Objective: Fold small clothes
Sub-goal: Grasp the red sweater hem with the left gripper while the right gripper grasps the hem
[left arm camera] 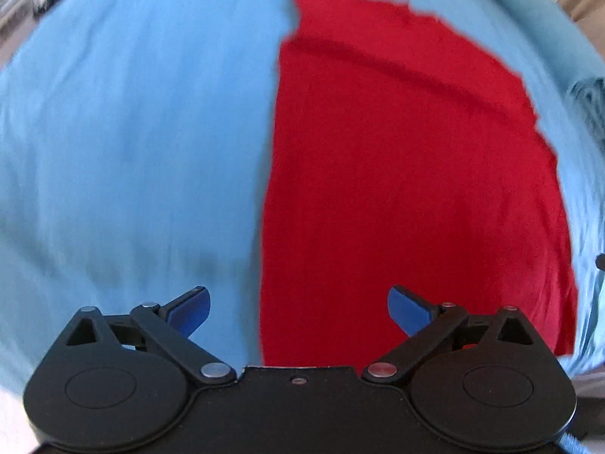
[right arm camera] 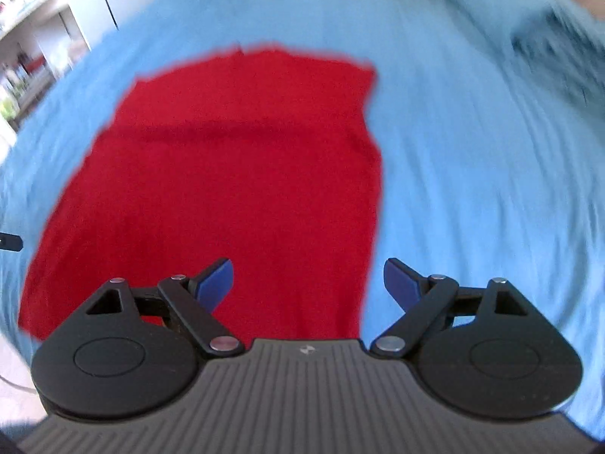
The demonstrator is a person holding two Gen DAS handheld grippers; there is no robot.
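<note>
A red garment [left arm camera: 408,174] lies flat on a light blue bedsheet [left arm camera: 132,132], with a crease running across its far part. My left gripper [left arm camera: 298,308] hovers above the garment's left edge near its front, jaws wide open and nothing between the blue pads [left arm camera: 191,310]. In the right wrist view the same red garment [right arm camera: 234,189] fills the left and middle. My right gripper [right arm camera: 308,283] hangs over its right edge near the front, open too, with nothing held. Both views are blurred.
The blue bedsheet [right arm camera: 472,189] stretches out to the right. A dark bluish bundle of cloth [right arm camera: 559,49] lies at the far right of the bed, seen also in the left wrist view [left arm camera: 590,98]. White shelves with small items [right arm camera: 34,38] stand beyond the bed's left side.
</note>
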